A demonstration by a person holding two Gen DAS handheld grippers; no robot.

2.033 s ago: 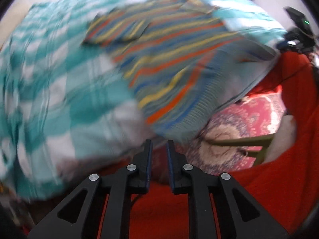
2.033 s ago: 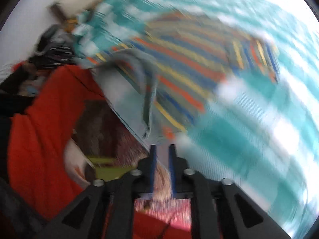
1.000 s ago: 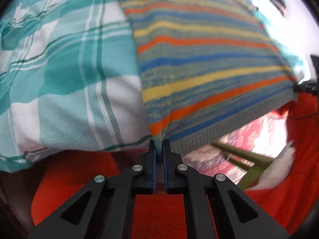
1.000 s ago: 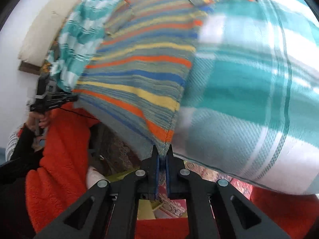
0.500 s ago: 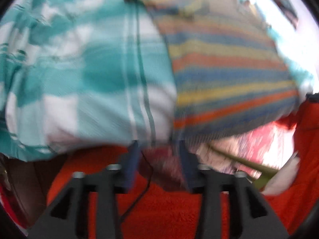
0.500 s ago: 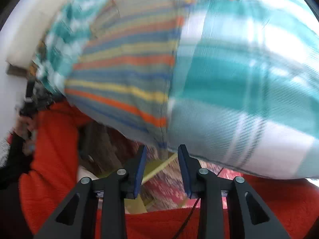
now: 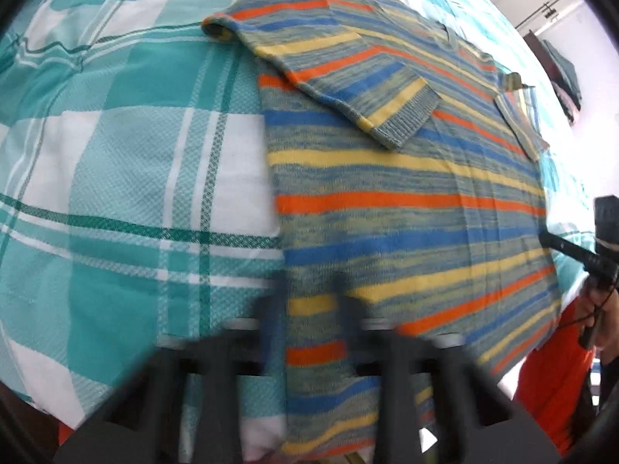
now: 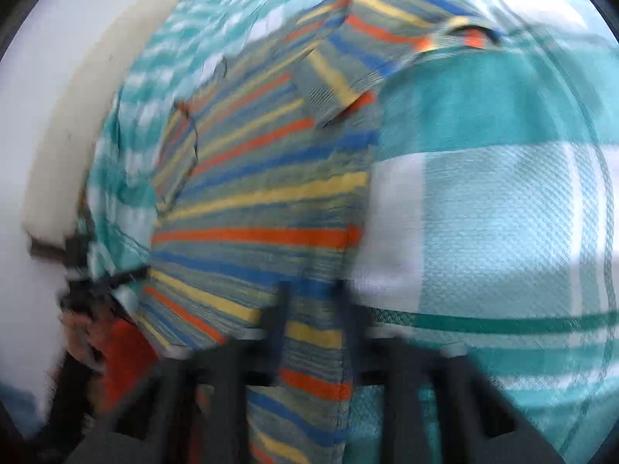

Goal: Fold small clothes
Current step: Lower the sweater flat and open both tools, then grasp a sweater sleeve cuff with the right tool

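A teal-and-white checked cloth (image 7: 127,178) covers the surface beneath everything; what that surface is cannot be told, since only the cloth shows, curving away at its near edge. On it lies the striped knit sweater (image 7: 406,201), spread flat with bands of orange, blue and yellow on a grey-green ground, its body running from the near edge of the cloth up toward the far side. One sleeve (image 7: 348,85) is folded inward across the chest, its ribbed cuff lying on the body, and the second sleeve (image 7: 518,123) is tucked in at the opposite side. In the left wrist view the left tool (image 7: 311,309) sits over the near left hem corner of the sweater, its two blurred dark fingers standing apart with striped fabric showing between them. In the right wrist view the right tool (image 8: 315,317) is at the near right hem corner of the sweater, right by the seam edge where knit meets checked cloth; its fingers too are spread, a strip of stripes visible in the gap. Both views are motion-smeared, so contact with the fabric cannot be told.
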